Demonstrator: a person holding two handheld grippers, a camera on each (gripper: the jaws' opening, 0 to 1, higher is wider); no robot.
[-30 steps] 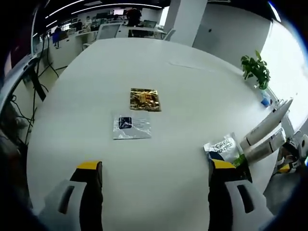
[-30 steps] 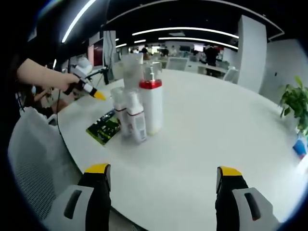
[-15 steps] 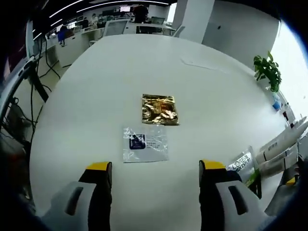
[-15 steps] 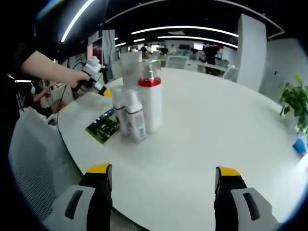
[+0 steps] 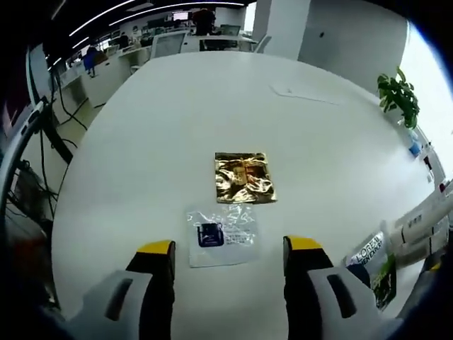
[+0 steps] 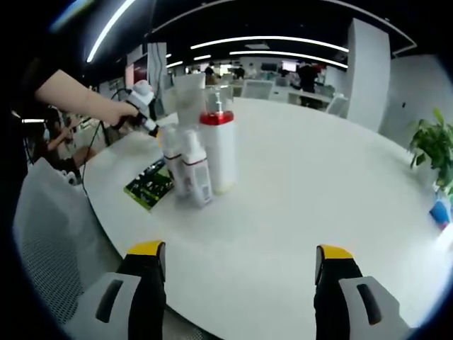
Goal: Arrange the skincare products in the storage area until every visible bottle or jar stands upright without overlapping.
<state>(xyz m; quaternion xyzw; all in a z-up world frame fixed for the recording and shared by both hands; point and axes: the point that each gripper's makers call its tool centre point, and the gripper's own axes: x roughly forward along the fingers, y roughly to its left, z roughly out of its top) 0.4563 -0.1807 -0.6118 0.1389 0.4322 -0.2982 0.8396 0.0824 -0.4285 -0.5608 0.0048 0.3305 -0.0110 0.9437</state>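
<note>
1. In the left gripper view, at about four o'clock near the edge, a white sachet (image 5: 366,249) lying on the white table (image 5: 212,106) carried black capital lettering that read "L'OREAL", with a second, smaller line under it too blurred to make out.
2. The clear packet (image 5: 221,235) at six o'clock bore a dark blue label whose print was too small to read.
3. In the right gripper view, the printing on the bottles (image 6: 198,159) at ten o'clock was illegible.

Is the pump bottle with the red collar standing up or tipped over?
Upright: the pump bottle stands on its base on the white table, pump pointing up.
</note>
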